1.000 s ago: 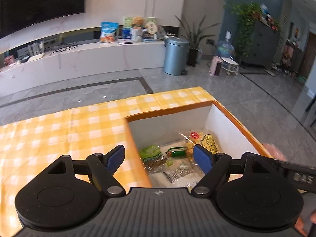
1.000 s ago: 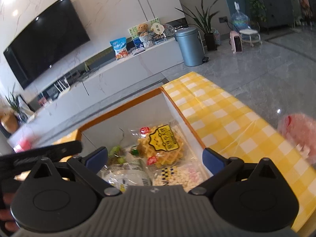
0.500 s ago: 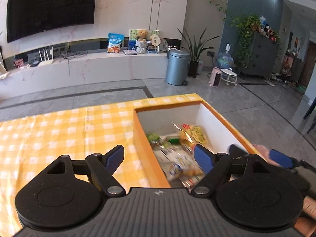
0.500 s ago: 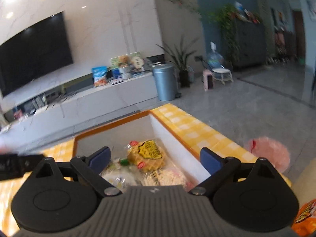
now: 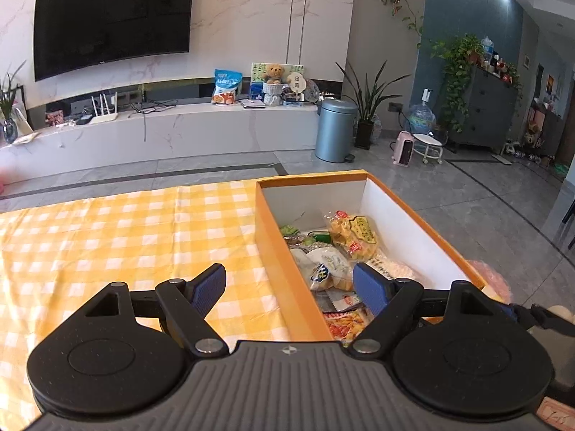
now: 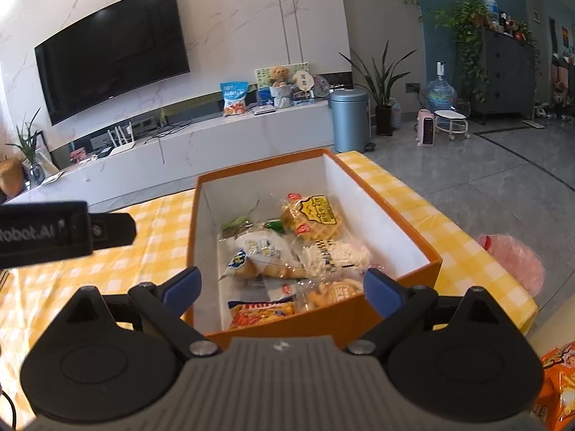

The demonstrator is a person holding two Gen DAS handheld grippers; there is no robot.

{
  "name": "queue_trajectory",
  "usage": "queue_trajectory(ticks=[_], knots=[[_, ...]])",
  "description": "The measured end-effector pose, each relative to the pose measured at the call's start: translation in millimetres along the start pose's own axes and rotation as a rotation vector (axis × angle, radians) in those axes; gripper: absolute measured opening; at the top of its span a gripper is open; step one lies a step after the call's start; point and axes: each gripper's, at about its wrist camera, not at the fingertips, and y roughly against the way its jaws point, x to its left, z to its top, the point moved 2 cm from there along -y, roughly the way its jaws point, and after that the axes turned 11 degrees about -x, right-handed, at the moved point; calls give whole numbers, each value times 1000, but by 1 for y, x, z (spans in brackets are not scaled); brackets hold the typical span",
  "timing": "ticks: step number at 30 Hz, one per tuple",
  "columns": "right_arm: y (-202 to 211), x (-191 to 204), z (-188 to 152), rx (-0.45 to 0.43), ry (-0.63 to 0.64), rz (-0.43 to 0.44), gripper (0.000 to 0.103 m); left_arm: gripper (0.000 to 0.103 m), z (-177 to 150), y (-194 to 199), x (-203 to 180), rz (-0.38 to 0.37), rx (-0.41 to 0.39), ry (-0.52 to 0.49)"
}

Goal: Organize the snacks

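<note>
Both tools have been drawn back from the orange box (image 6: 406, 273) over the last second: it was filling the lower frame, now it sits mid-frame right of centre on the checked cloth (image 5: 107, 237). Left gripper (image 5: 289, 285) is released and empty; right gripper (image 6: 282, 287), eased slightly narrower, likewise. Snack packets (image 6: 287, 251) lie inside the box, a pink bag (image 6: 514, 258) at right edge remains outside, so sorting is judged unfinished.

Table under a yellow-and-white checked cloth (image 5: 118, 237), cloth lay wrinkled near the middle; orange box (image 6: 409, 226) stood directly on it toward the right end; pink bag (image 6: 514, 262) rested at the cloth's right edge, just beside the box
</note>
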Motion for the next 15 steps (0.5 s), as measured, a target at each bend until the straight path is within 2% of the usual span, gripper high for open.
queue_trajectory(ticks=[7, 15], knots=[[-4, 6, -7, 12, -4, 41, 95, 94, -14, 3, 2, 50, 12, 0], [-7, 11, -10, 19, 27, 44, 95, 94, -20, 6, 4, 87, 3, -15]])
